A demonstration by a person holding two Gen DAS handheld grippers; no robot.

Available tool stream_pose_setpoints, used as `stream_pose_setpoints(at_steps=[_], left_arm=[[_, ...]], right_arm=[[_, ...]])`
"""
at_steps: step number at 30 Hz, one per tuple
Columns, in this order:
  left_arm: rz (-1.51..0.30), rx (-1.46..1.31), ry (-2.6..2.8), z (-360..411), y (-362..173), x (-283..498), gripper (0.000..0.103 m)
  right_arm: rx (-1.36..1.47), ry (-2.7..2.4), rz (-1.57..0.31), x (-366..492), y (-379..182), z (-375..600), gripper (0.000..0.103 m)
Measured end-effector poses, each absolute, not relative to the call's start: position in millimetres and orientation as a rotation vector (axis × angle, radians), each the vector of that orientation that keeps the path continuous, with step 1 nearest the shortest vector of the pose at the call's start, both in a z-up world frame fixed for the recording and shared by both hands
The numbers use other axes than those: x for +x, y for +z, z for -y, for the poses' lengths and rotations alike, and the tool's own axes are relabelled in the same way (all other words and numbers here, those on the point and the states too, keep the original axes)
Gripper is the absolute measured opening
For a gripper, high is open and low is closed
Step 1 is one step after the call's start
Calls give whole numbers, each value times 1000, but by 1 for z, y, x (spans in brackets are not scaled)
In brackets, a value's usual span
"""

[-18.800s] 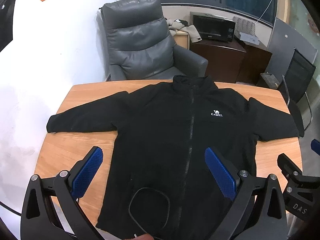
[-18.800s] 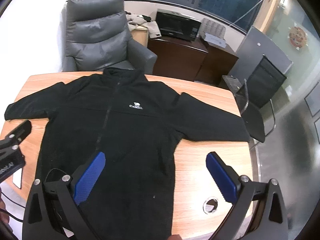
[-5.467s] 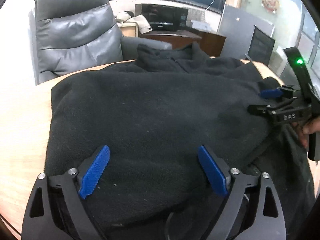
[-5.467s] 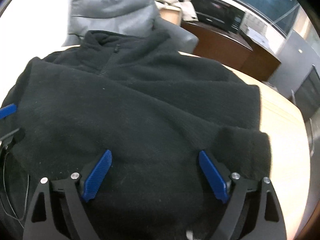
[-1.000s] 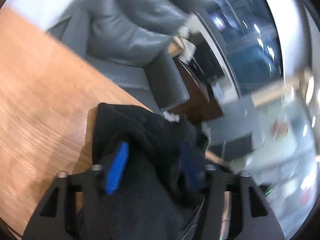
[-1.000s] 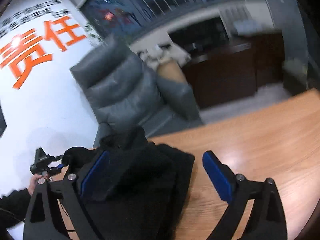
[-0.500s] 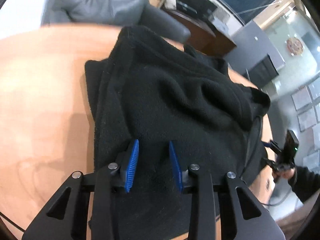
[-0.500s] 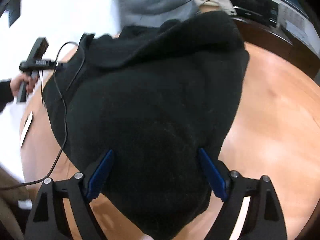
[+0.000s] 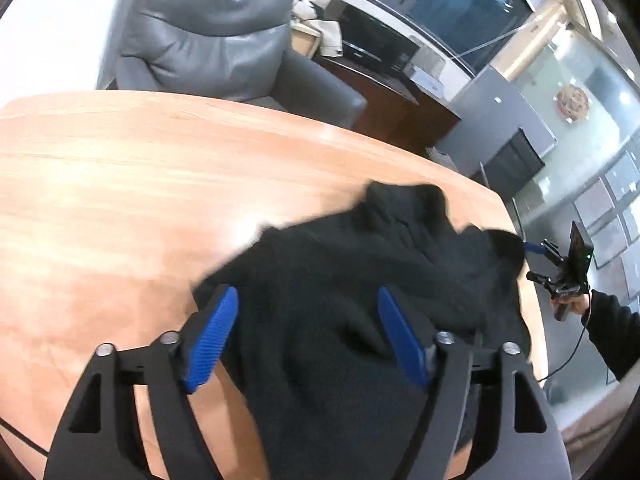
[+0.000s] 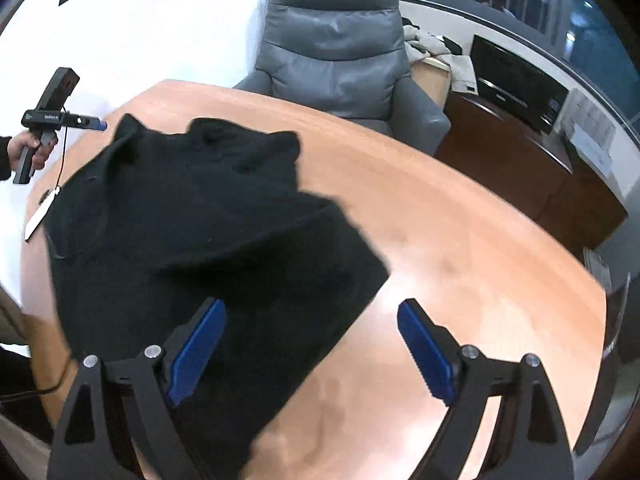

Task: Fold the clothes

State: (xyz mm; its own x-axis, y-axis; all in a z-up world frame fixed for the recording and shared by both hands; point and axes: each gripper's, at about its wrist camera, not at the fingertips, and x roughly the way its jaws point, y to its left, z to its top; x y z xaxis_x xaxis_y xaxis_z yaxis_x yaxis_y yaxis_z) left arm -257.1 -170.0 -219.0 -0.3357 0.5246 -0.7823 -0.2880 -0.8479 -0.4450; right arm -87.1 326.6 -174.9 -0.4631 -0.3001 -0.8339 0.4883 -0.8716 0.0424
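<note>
A black fleece jacket (image 9: 360, 280) lies folded in a thick bundle on the wooden table (image 9: 120, 200), collar end away from me. My left gripper (image 9: 306, 338) stands open just above the bundle's near edge, nothing between its pads. In the right wrist view the jacket (image 10: 200, 220) fills the left half. My right gripper (image 10: 312, 352) is open over the bundle's right corner, with one pad over fleece and the other over bare table (image 10: 460, 240). Each gripper also shows in the other's view, held in a hand: right gripper (image 9: 560, 272), left gripper (image 10: 60, 118).
A grey leather armchair (image 10: 336, 40) stands behind the table. A dark cabinet with a microwave (image 10: 516, 80) lies to the back right. A thin cable with a white tag (image 10: 40, 216) hangs at the table's left edge. An office chair (image 9: 516, 160) stands past the far corner.
My left gripper, nearly shut on the fleece half a second ago, has opened and drawn back. The right gripper has pulled back to the jacket's right corner. The bundle lies flatter.
</note>
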Motion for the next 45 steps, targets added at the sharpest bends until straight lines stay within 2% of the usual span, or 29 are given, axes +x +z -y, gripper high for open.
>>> stream_pose_setpoints(at_steps=[4,6,9,10,11,12,13,16,20,24,28,29,30,32,35,37,38,39,41,45], left_arm=[[321,-1439,2102,169,-243,-268,75],[286,-1417,2084,164,-248,-269,75],[261,-1398,2083,155,-251,-276,73],[270,-1391,2082,154,-250,-279,63],[280,-1401,2078,154,-251,-281,52],[289,-1414,2073,154,-251,-283,23],[304,-1441,2068,155,-256,-286,18],[355,-1446,2048,156,-260,-294,15],[476,-1325,2063,181,-244,-301,14],[445,-1338,2071,185,-253,-312,14],[400,-1366,2072,184,-271,-324,16],[386,-1364,2091,183,-270,-325,18],[373,-1361,2113,183,-269,-326,22],[352,-1344,2168,184,-261,-326,31],[354,-1257,2241,192,-223,-314,48],[256,-1247,2209,178,-223,-302,72],[203,-1244,2189,171,-225,-296,76],[151,-1240,2168,163,-226,-290,79],[48,-1232,2124,148,-229,-277,80],[-153,-1209,2030,118,-235,-253,80]], right_arm=[[1241,-2253,-318,-127,-194,-324,91],[1249,-2205,-332,-136,-212,-317,87],[1223,-2194,-266,-143,-220,-316,64],[1212,-2202,-236,-145,-221,-317,44],[1206,-2224,-200,-147,-220,-320,30],[1204,-2242,-155,-150,-220,-324,26],[1206,-2254,-103,-153,-220,-326,20],[1185,-2292,68,-155,-215,-342,12],[1057,-2346,379,-153,-204,-376,12],[1239,-2348,359,-167,-246,-386,12],[1213,-2379,331,-170,-247,-383,12],[1230,-2385,312,-171,-248,-382,17],[1256,-2392,287,-171,-249,-380,22],[1301,-2453,240,-169,-241,-383,59],[1319,-2589,168,-160,-212,-390,62],[1237,-2629,106,-145,-176,-382,64],[1174,-2593,62,-134,-158,-366,64],[1138,-2536,13,-122,-148,-345,64],[1080,-2421,-75,-101,-132,-305,64],[1305,-2275,-136,-67,-174,-260,64]])
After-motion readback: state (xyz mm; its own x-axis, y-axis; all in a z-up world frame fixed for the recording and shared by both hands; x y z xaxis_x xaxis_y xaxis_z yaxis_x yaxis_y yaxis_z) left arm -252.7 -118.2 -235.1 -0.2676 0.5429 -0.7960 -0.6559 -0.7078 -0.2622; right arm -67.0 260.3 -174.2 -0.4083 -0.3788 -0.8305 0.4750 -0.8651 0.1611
